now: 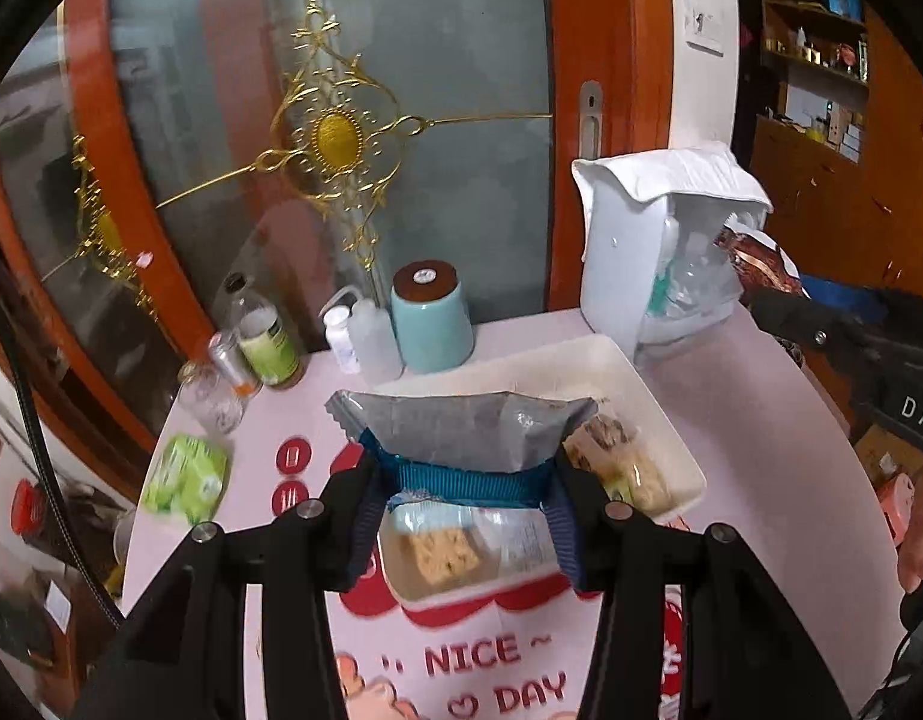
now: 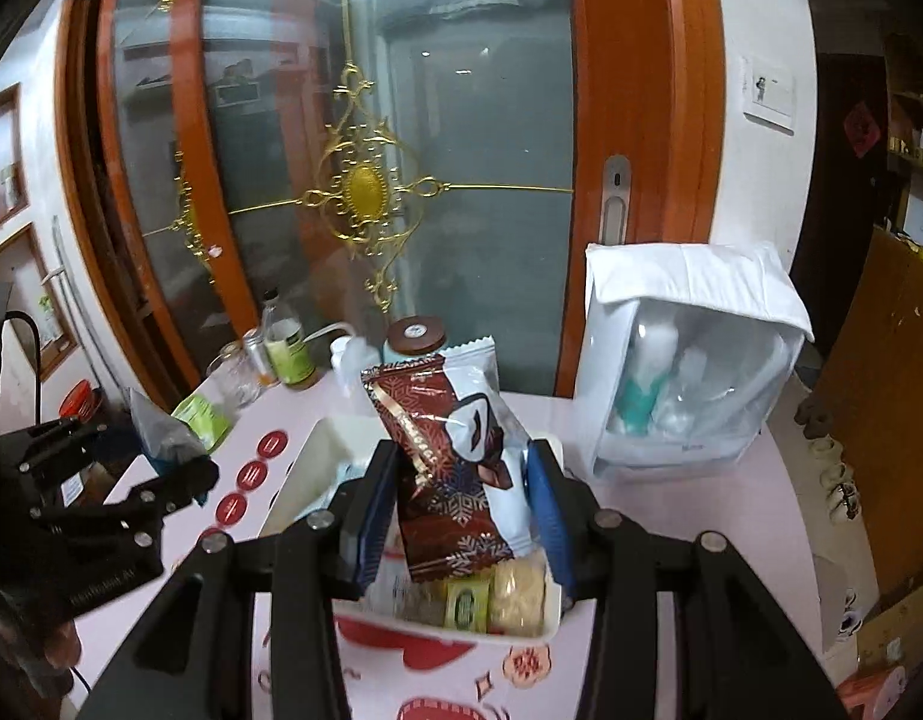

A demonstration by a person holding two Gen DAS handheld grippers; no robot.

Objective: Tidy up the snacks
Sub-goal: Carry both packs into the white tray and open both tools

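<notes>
Between the left claw [image 1: 467, 501] fingers, a grey packet [image 1: 461, 429] is grasped by its lower edge above the white tray [image 1: 665, 420]; the right claw [image 2: 461, 510] clenches a brown packet [image 2: 455, 468] likewise. Judged light, crinkly, slippery; grip the sealed ends

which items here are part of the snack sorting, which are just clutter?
Job:
left gripper, shut on grey packet
right gripper, shut on brown-and-white packet
white tray holding snacks
green packet

Clutter:
teal cup
bottles
white bag
</notes>
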